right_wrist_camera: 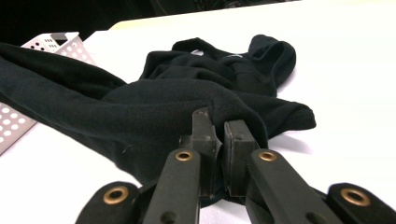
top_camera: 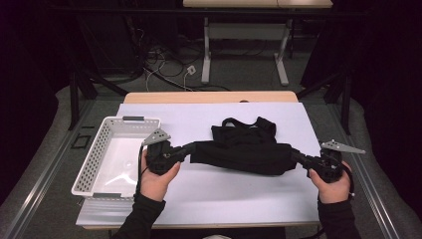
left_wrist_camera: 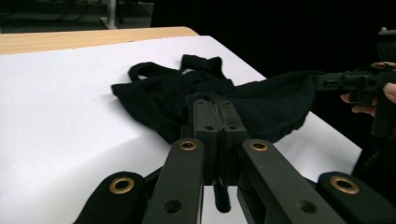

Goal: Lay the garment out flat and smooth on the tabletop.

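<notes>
Here, a white sheet (top_camera: 209, 194) covers a wooden table (top_camera: 209, 96), with grey floor, loose cables (top_camera: 164, 64) and a second desk's legs (top_camera: 208, 55) in the dark room behind. A white perforated basket (top_camera: 92, 157) stands at the sheet's left edge; nothing can be seen in it. A black garment (top_camera: 244, 147) stretches across the sheet's middle, its straps lying behind. The left gripper (top_camera: 185, 149) is clamped on one end, the right gripper (top_camera: 297, 157) on the other.
</notes>
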`<act>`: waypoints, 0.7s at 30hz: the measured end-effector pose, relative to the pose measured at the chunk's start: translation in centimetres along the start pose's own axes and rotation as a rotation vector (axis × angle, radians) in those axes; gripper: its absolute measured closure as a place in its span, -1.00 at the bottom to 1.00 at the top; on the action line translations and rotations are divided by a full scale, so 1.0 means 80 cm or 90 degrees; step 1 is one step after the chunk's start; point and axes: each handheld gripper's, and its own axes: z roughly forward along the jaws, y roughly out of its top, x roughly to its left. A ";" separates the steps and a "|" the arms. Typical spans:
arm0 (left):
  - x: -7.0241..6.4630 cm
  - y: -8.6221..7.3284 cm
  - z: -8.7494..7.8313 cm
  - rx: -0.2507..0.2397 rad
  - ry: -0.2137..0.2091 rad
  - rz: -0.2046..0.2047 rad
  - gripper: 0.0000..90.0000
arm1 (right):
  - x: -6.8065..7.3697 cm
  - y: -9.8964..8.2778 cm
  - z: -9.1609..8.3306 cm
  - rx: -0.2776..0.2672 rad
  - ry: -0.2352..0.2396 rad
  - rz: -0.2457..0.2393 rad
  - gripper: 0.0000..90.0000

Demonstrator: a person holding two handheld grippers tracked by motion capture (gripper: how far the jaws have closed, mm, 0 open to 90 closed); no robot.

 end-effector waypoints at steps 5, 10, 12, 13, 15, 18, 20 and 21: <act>-0.006 0.000 0.002 0.005 -0.010 0.004 0.99 | -0.002 0.006 -0.011 0.015 0.002 0.000 0.90; 0.002 -0.005 0.007 0.024 0.000 -0.005 0.99 | -0.010 0.002 -0.002 0.051 -0.001 0.020 0.87; 0.009 -0.007 0.009 0.030 0.008 -0.014 0.99 | -0.012 -0.002 0.012 0.065 -0.008 0.017 0.86; 0.013 -0.008 0.010 0.032 0.014 -0.020 0.99 | -0.012 -0.004 0.018 0.072 -0.013 0.013 0.86; 0.020 -0.011 0.012 0.037 0.021 -0.026 0.99 | -0.012 -0.005 0.031 0.083 -0.017 0.006 0.86; 0.028 -0.013 0.013 0.041 0.036 -0.038 0.99 | -0.009 -0.003 0.046 0.090 -0.018 -0.005 0.86; 0.032 -0.013 0.012 0.043 0.045 -0.038 0.99 | -0.006 -0.001 0.057 0.092 -0.016 -0.013 0.86; 0.033 -0.013 0.012 0.042 0.049 -0.038 0.99 | -0.005 0.000 0.062 0.092 -0.016 -0.021 0.85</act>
